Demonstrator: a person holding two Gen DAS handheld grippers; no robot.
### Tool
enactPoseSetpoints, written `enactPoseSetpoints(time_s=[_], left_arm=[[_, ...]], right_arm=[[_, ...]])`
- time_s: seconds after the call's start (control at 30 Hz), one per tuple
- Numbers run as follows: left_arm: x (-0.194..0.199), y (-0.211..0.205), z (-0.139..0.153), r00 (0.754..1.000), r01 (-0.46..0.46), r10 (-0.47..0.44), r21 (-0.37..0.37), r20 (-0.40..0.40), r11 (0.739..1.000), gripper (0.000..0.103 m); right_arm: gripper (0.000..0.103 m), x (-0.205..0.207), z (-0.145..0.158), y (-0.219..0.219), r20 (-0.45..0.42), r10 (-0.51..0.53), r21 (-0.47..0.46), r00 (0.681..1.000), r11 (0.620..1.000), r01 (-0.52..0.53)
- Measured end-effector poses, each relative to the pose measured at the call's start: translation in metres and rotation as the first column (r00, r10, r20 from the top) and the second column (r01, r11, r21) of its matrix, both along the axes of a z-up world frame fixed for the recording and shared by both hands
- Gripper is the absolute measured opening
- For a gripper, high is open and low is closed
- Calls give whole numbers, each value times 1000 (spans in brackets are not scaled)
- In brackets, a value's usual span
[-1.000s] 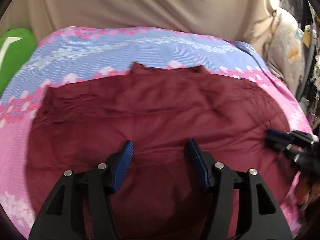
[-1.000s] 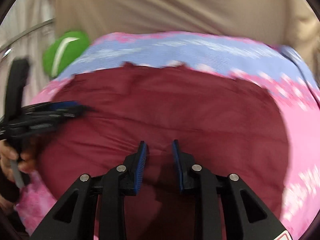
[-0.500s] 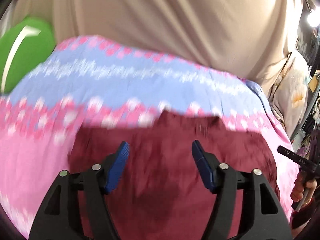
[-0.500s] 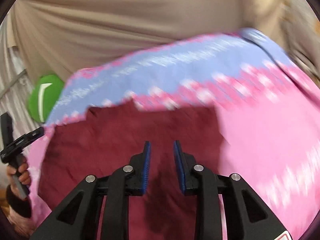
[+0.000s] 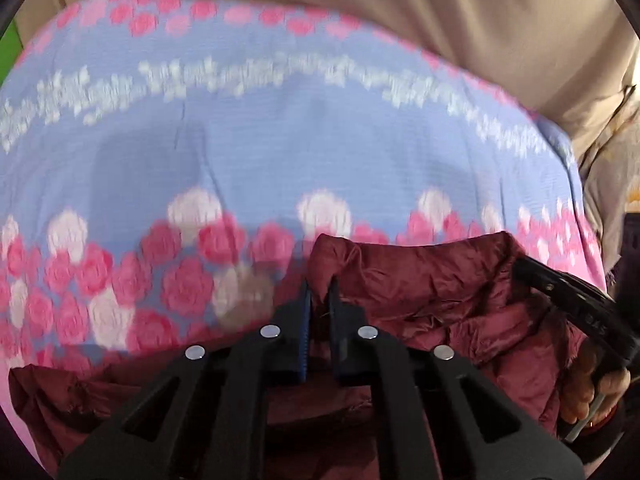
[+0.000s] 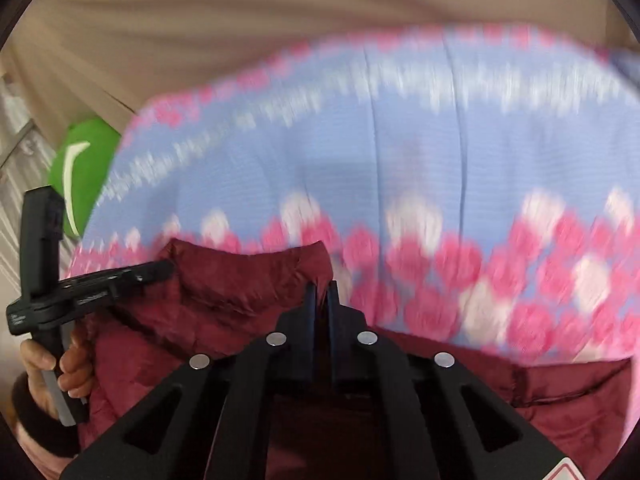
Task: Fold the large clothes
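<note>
A dark maroon garment [image 5: 440, 300] lies on a bed covered by a pink and blue flowered sheet [image 5: 280, 140]. My left gripper [image 5: 320, 292] is shut on the left corner of the garment's far edge, near the collar. My right gripper [image 6: 320, 292] is shut on the right corner of the same raised edge [image 6: 260, 276]. The right gripper also shows in the left wrist view [image 5: 560, 296], and the left gripper in the right wrist view [image 6: 120, 276]. The garment bunches between the two grippers.
A beige curtain [image 5: 440, 12] hangs behind the bed. A green cushion [image 6: 80, 172] sits at the bed's far left corner. Pale bedding or cloth [image 5: 612, 152] lies at the far right.
Both grippers moved forward to the garment's far edge and closed on it; the left was wide open before. The far edge is now lifted and bunched.
</note>
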State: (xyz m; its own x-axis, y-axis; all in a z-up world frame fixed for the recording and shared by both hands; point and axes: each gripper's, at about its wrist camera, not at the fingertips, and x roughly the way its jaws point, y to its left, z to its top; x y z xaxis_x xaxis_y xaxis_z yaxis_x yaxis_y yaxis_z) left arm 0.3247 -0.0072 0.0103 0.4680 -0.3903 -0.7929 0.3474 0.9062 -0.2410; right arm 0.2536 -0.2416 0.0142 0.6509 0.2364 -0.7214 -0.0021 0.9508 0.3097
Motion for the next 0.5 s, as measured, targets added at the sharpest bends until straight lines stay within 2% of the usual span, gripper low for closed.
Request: enactPoseSetpoints(time_s=[0.03, 0.07, 0.1, 0.17, 0.23, 0.3, 0.33, 0.4, 0.43, 0.5], left_arm=[[4, -3, -5, 1000, -16, 16, 18, 18, 1000, 7], [10, -5, -13, 1000, -23, 23, 34, -3, 999, 7], [15, -7, -20, 999, -32, 33, 31, -19, 999, 8], [15, -5, -16, 999, -33, 33, 16, -14, 999, 10], [4, 7, -5, 1000, -28, 28, -12, -2, 1000, 12], [-19, 23, 14, 999, -15, 17, -46, 49, 999, 15], [-30, 30, 22, 998, -5, 8, -47, 70, 999, 23], [-63, 43, 39, 993, 33, -27, -53, 119, 998, 32], [-76, 44, 44, 990, 69, -60, -63, 127, 996, 34], [-104, 35, 45, 978, 181, -175, -50, 111, 982, 34]], right_arm=[[4, 0, -1, 2, 10, -15, -25, 1000, 1000, 15], [4, 9, -14, 3, -36, -31, -65, 999, 997, 29], [5, 19, -28, 3, -101, -32, -73, 994, 997, 25], [6, 24, -30, -4, -121, -44, -44, 992, 998, 39], [8, 14, -18, -10, -98, -61, -39, 993, 998, 57], [15, -12, 5, -14, -22, -65, -36, 998, 997, 64], [16, -22, 12, -15, 2, -55, -34, 998, 998, 55], [16, -57, 27, -10, 45, 3, -44, 999, 999, -1], [16, -64, 28, -5, 50, 33, -44, 998, 999, -31], [16, -82, 29, 25, 43, 159, -45, 986, 987, -157]])
